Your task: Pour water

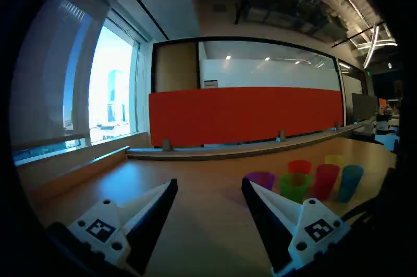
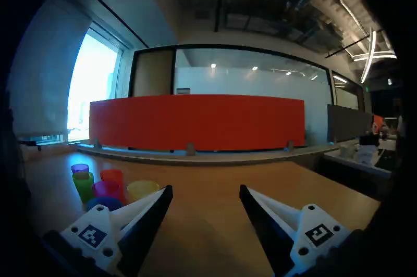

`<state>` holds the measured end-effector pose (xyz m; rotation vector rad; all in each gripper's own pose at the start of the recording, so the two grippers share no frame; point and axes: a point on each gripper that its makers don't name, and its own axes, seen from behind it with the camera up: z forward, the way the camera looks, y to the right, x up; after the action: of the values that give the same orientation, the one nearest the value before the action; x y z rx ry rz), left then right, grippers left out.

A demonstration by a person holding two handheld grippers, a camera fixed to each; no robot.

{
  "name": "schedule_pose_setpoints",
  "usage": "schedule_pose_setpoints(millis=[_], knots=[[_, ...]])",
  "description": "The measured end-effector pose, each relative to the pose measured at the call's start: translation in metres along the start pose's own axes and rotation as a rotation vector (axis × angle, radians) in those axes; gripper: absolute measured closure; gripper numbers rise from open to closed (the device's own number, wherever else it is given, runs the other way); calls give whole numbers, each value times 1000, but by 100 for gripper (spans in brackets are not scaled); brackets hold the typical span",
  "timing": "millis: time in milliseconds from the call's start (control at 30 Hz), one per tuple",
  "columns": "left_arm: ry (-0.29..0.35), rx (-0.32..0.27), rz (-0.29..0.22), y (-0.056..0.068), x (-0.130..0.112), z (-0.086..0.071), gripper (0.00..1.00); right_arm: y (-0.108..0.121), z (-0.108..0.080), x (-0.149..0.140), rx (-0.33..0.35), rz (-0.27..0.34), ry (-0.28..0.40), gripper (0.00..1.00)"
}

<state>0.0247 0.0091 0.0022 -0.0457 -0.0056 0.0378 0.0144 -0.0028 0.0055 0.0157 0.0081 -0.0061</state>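
Left gripper [image 1: 208, 180]: jaws spread wide, gripping nothing, low over the wooden table [image 1: 208, 235]. A black-and-white square coded tag [image 1: 100, 229] sits on each finger. Coloured cups [image 1: 294, 186]: clustered upright on the table, beyond its right finger. Right gripper [image 2: 206, 188]: cups beside its left finger; jaws spread wide, empty.

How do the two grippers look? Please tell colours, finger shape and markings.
The left gripper and the right gripper look alike: two pointed wedge fingers, black on the inner side, white outside. Each white plate carries a square black-and-white marker and small screw holes.
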Motion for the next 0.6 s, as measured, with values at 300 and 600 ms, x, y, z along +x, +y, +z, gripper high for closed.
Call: schedule_pose_setpoints(millis=[300, 600], knots=[[1, -33, -80, 4, 39, 1, 9, 0, 4, 43, 21, -35, 6, 1], [-11, -53, -107, 0, 69, 5, 9, -1, 10, 83, 28, -58, 0, 1]])
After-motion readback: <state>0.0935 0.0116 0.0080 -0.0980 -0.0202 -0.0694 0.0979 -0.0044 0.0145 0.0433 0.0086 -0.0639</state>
